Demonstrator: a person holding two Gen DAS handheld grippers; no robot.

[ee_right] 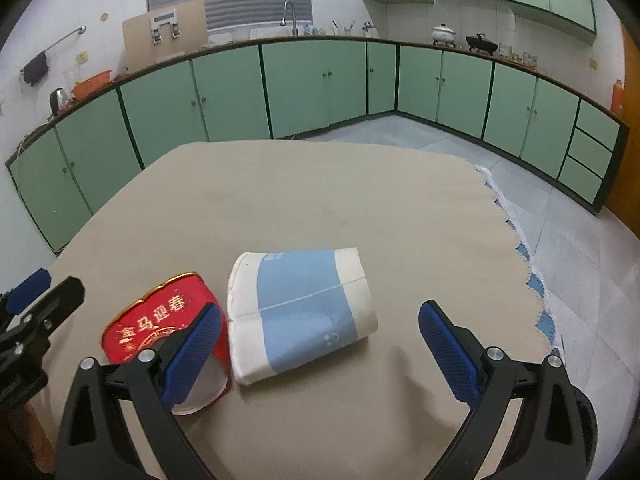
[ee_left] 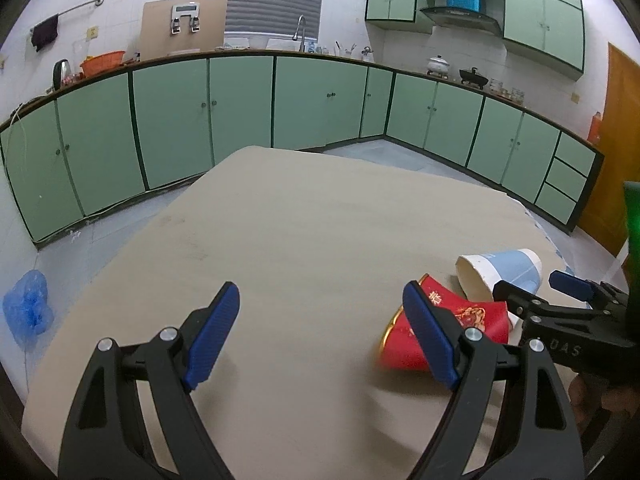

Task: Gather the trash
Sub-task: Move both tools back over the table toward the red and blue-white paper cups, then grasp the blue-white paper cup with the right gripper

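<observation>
Two crushed paper cups lay on the near right part of a beige table (ee_right: 320, 200), side by side and touching or nearly so.

Item one: red cup (ee_right: 160, 328), flattened, gold rim and gold lettering, mouth turned toward the near side. It lay left of the other cup.

Item two: blue and white cup (ee_right: 300, 312), squashed, on its side, just right of the red one.

Left gripper (ee_left: 320, 332): jaws released and wide, nothing between them, only bare tabletop. Its right blue pad (ee_left: 430, 340) overlapped the red cup (ee_left: 468, 320) in the left wrist view; contact could not be told.

Right gripper (ee_right: 320, 352): jaws spread wide, holding nothing. The blue and white cup sat just beyond the gap between the pads, the red cup partly behind the left pad (ee_right: 192, 356). In the left wrist view the right gripper's fingers reached in from the right beside the blue and white cup (ee_left: 508, 272).

Open room: the far and left stretches of the table were bare. The far edge ran curved; the right edge (ee_right: 516, 240) was jagged, with a scalloped fringe over the floor (ee_right: 580, 260).

Surroundings: green cabinets (ee_right: 320, 88) along the far walls, well apart from the table; a blue plastic bag (ee_left: 28, 308) on the floor at the left; an orange door (ee_left: 620, 140) at the far right.
</observation>
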